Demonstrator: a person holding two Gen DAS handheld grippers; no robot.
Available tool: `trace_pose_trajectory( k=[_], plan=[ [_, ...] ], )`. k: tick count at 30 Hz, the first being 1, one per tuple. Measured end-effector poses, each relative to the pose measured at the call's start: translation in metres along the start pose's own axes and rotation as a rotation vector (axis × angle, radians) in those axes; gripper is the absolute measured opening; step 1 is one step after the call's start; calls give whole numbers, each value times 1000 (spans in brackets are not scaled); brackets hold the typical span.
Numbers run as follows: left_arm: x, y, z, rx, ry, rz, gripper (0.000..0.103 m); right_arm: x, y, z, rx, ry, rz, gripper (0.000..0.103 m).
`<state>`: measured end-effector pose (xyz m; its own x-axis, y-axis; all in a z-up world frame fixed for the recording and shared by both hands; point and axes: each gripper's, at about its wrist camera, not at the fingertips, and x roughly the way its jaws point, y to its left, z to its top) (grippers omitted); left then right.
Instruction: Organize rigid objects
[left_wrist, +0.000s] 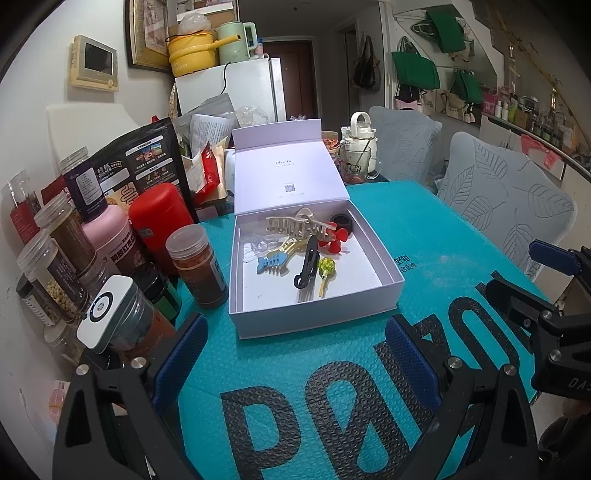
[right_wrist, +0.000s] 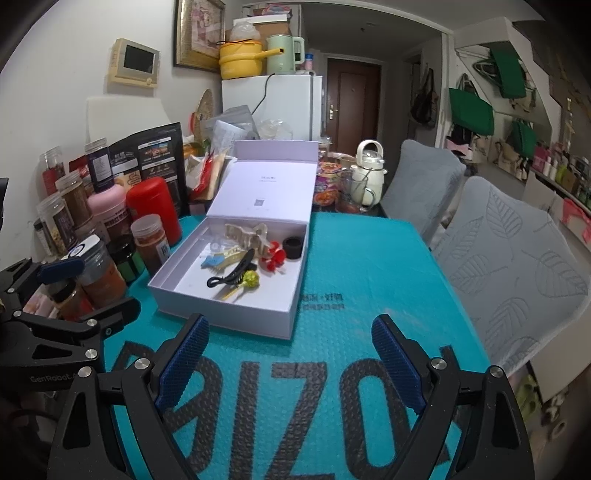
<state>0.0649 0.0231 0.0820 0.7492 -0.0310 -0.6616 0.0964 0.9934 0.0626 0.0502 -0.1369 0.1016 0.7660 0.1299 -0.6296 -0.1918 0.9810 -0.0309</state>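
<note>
Clips and small trinkets lie together inside a shallow white cardboard box (left_wrist: 314, 317) with its hinged lid standing open, on a teal bubble-textured mat (left_wrist: 424, 236) printed with large black letters. In the left wrist view the box sits at twelve o'clock from the left gripper (left_wrist: 295, 343), whose blue-padded jaws stand wide apart with nothing between them. Within the box, a beige claw hair clip (left_wrist: 295, 223) lies toward twelve o'clock, a black ring (left_wrist: 340, 222) at one o'clock, a red flower-shaped piece (left_wrist: 334, 240) beside it, a black slim hair clip (left_wrist: 308, 266) in the middle, a blue fish-bone clip (left_wrist: 269, 264) at nine o'clock and a yellow-green lollipop-shaped pin (left_wrist: 325, 269) at five o'clock. The right gripper (right_wrist: 291, 350) hovers over the mat near the box's front wall, jaws spread wide, holding nothing. Clear lidded spice jars (left_wrist: 199, 266) crowd the box's nine o'clock side.
</note>
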Motion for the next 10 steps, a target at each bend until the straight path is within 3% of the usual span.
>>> trace_pose_trajectory(
  k=[10],
  plan=[
    [-1,0,-3,4,4,-4,99,0,-1,-1,3,1,4,91]
  ],
)
